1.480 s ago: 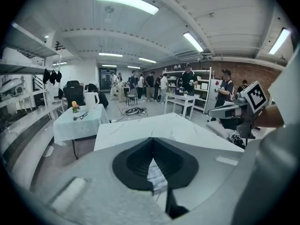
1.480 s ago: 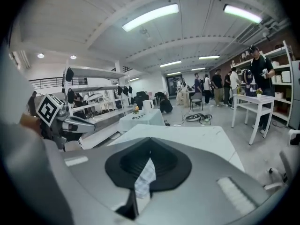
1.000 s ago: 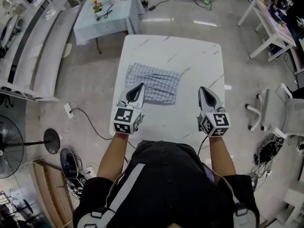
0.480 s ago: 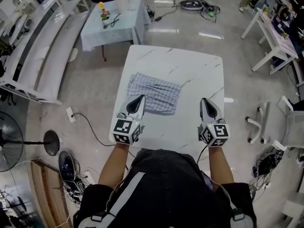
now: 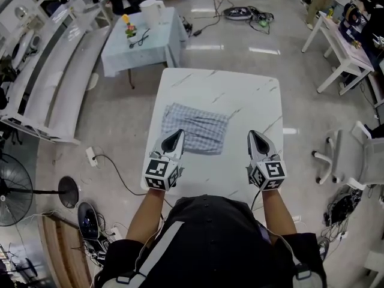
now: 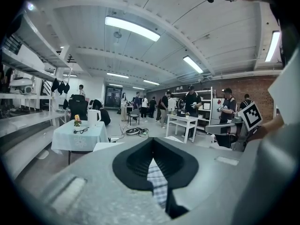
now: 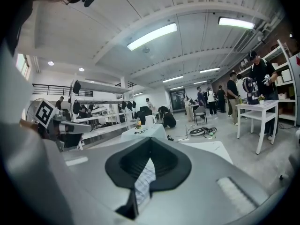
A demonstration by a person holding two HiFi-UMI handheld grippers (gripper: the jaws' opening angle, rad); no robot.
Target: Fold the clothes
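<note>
- A folded blue-and-white checked cloth (image 5: 195, 128) is lying flat on the white marble-patterned bench (image 5: 243, 92).
- The left tongs (image 5: 178, 133) and right tongs (image 5: 255, 134) are hovering nearby — both pinched closed, empty.

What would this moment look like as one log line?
item: checked cloth flat on marble table | left tool: shut, empty, at cloth's near edge | right tool: shut, empty, over bare table
</note>
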